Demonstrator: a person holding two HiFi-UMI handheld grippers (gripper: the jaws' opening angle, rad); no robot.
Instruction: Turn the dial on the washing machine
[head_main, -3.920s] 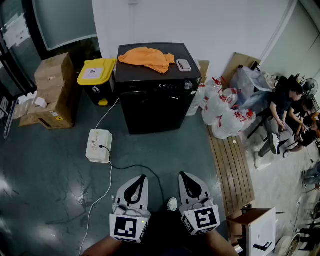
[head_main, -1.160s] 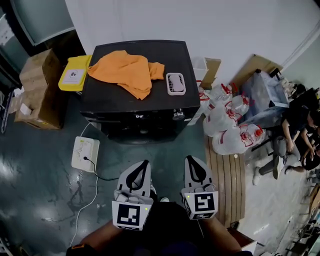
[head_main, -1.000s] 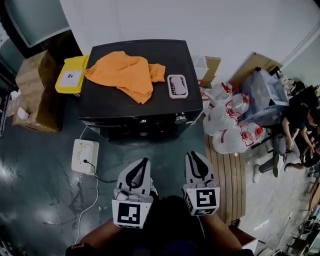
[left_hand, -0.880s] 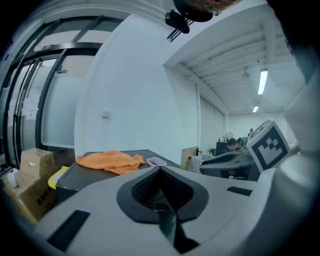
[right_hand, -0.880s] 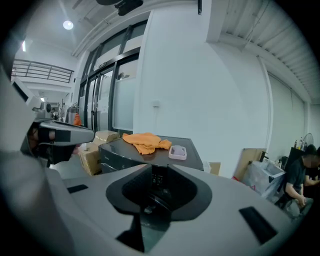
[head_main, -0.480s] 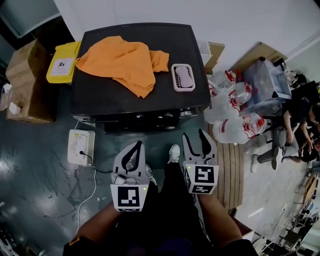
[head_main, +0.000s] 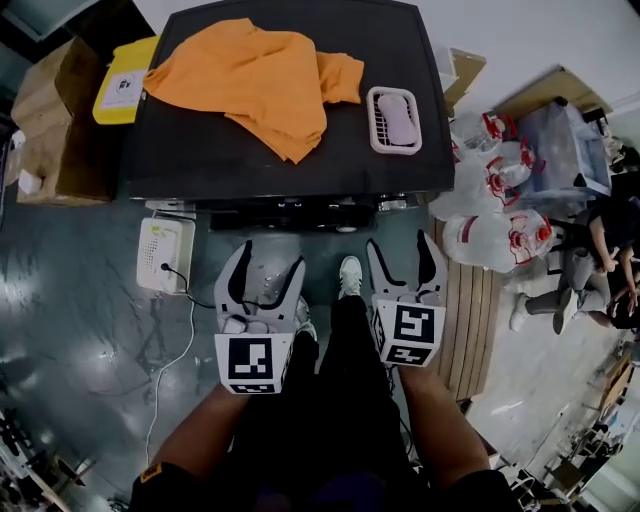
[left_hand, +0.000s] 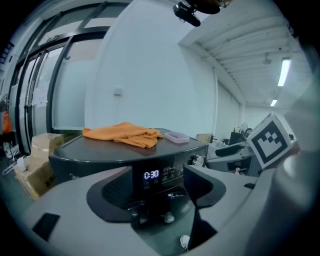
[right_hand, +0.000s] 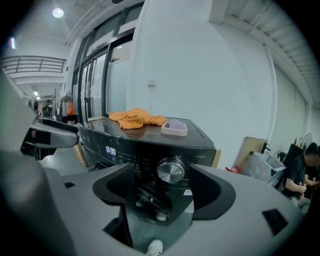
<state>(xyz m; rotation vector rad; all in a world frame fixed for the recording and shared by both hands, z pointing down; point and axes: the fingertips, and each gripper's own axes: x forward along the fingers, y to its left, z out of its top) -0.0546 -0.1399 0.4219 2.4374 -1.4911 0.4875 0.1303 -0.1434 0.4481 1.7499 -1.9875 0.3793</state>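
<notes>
The black washing machine (head_main: 280, 160) stands right ahead of me. Its silver dial (right_hand: 171, 171) sits on the front panel, to the right of a lit display reading 0:30 (right_hand: 110, 151). My right gripper (right_hand: 165, 189) points at the dial from a short way off; the jaws have just been opening and nothing is between them. My left gripper (left_hand: 156, 187) faces the display (left_hand: 151, 174), with the dial (left_hand: 198, 160) off to its right; its jaws have just been opening too and hold nothing. From the head, both grippers (head_main: 268, 262) (head_main: 402, 245) hang side by side below the machine's front edge.
An orange cloth (head_main: 255, 75) and a pink tray (head_main: 393, 118) lie on the machine's lid. A yellow bin (head_main: 125, 80) and cardboard boxes (head_main: 55, 120) stand to its left. A white box with a cable (head_main: 165, 253) sits on the floor. Plastic bags (head_main: 495, 200), wooden slats (head_main: 468, 310) and seated people (head_main: 600, 260) are to the right.
Both grippers went from shut to wide open. I have come closer to the machine, which now fills the top of the head view, and both grippers have dropped lower.
</notes>
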